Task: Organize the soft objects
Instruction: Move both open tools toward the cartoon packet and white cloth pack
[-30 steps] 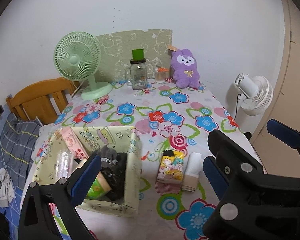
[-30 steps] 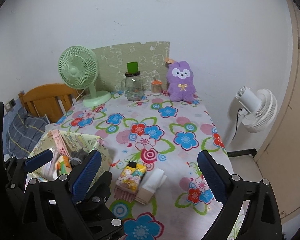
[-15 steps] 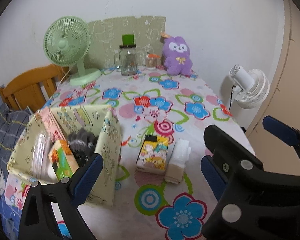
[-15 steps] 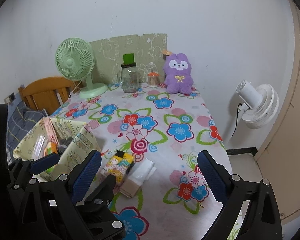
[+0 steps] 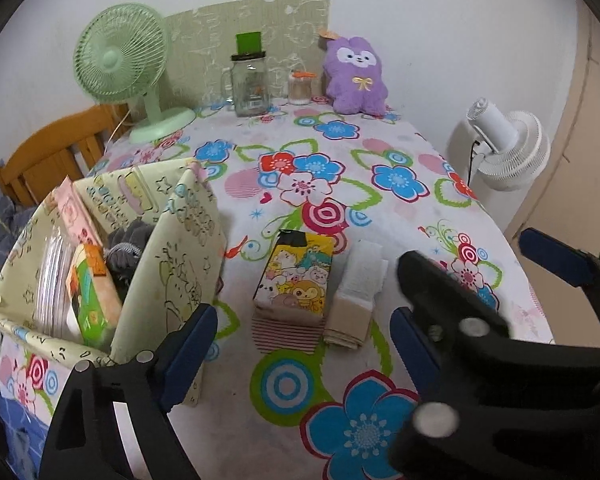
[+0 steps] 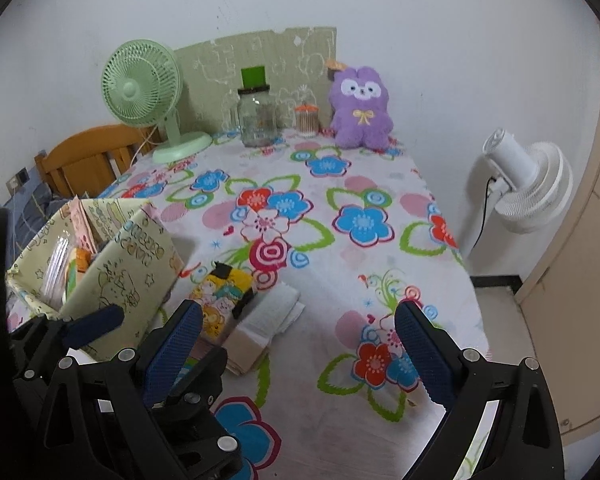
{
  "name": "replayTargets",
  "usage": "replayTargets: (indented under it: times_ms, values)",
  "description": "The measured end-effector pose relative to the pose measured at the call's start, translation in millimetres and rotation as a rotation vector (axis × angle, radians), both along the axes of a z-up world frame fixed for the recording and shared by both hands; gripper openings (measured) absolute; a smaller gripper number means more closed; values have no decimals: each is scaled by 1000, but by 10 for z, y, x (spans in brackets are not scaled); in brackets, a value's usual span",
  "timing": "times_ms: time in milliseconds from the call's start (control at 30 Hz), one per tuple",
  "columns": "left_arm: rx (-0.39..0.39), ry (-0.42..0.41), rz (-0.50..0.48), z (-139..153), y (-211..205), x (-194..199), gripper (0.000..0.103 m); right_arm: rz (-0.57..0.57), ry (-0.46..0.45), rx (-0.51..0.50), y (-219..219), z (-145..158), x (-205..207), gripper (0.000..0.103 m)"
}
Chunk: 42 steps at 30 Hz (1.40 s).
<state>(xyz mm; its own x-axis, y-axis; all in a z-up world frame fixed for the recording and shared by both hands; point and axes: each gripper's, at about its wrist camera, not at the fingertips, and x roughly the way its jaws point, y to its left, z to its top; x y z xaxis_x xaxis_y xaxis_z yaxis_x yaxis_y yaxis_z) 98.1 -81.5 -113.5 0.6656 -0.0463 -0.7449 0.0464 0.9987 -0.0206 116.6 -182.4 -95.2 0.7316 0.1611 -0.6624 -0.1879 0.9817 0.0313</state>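
Note:
A folded cartoon-print cloth (image 5: 294,276) lies on a pink striped cloth on the flowered table (image 5: 380,208). A folded white and beige cloth (image 5: 356,292) lies beside it. My left gripper (image 5: 300,348) hovers just before them. Its jaws are closing with nothing pressed between the pads. My right gripper (image 6: 300,350) stands open to the right of the folded cloths (image 6: 260,320), over bare tablecloth. A pale yellow patterned box (image 5: 180,248) at the left holds a grey soft thing (image 5: 126,246) and some packets. A purple plush (image 5: 356,80) sits at the far edge.
At the back stand a green desk fan (image 5: 120,60), a glass jar with a green lid (image 5: 250,80) and a small orange-lidded jar (image 5: 300,88). A wooden chair (image 5: 52,152) is at the left. A white fan (image 5: 508,144) stands on the floor beyond the table's right edge.
Both grippers have sunk toward the table, so the box and the folded cloths look nearer and larger. The left jaws stand slightly narrower than before.

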Motion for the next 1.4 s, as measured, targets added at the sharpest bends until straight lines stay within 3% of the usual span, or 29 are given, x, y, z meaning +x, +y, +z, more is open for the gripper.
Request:
replayTargets:
  times_ms: [167,400,900,1033,1200,1400]
  values:
    - [-27,35,-39,-51,-60,65,79,-14,25,13,-38,-74,66,97]
    - [-43,94,-5,-220,-35,206,64,-17,56,10,-69,-187,166,93]
    - [-27,151,18,-475,2,264,62,60,209,33,100,-608,479,77]
    - [-40,151,21,-489,10,271,63,80,259,42,155,-709,522,64]
    - [-51,148,26,-492,28,284,63,90,263,44,187,-726,530,55]
    - [-57,143,23,-492,30,271,63,101,263,59,174,-738,520,18]
